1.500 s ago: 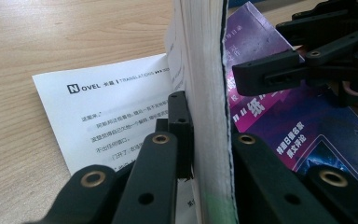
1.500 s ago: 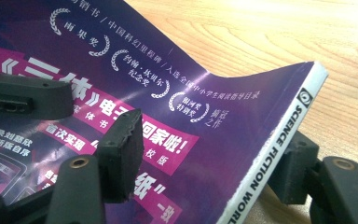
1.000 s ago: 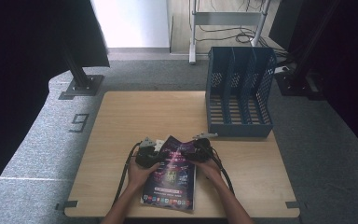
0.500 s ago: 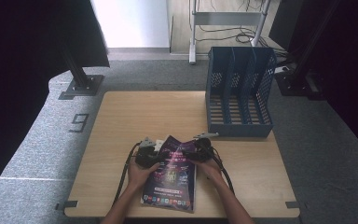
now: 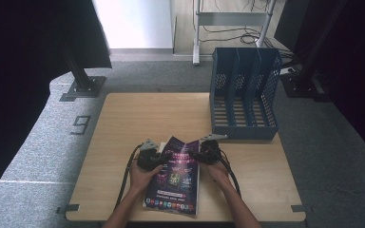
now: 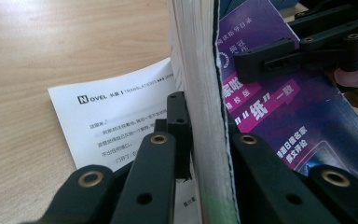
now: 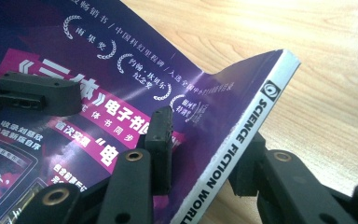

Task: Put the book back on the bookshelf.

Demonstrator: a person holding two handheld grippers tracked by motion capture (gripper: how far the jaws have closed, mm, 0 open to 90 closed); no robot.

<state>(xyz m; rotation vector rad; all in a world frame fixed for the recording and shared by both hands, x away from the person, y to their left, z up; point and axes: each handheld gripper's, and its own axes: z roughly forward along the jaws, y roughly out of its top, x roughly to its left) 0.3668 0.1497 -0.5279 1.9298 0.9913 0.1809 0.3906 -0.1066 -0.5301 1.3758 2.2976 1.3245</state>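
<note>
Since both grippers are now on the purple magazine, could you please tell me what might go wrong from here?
The left gripper clamps the open page edge of the thick purple paperback magazine, so pages could crease or tear there when it lifts.

The right gripper straddles the white spine, its jaws just closing; whether the pads press yet is unclear, so that side may slip.

A loose white printed sheet lies on the wooden table under the left jaws and could be dragged along.

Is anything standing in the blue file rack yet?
No: in the high view the slots of the blue file rack are bare, and the magazine lies on the table near the person.
</note>
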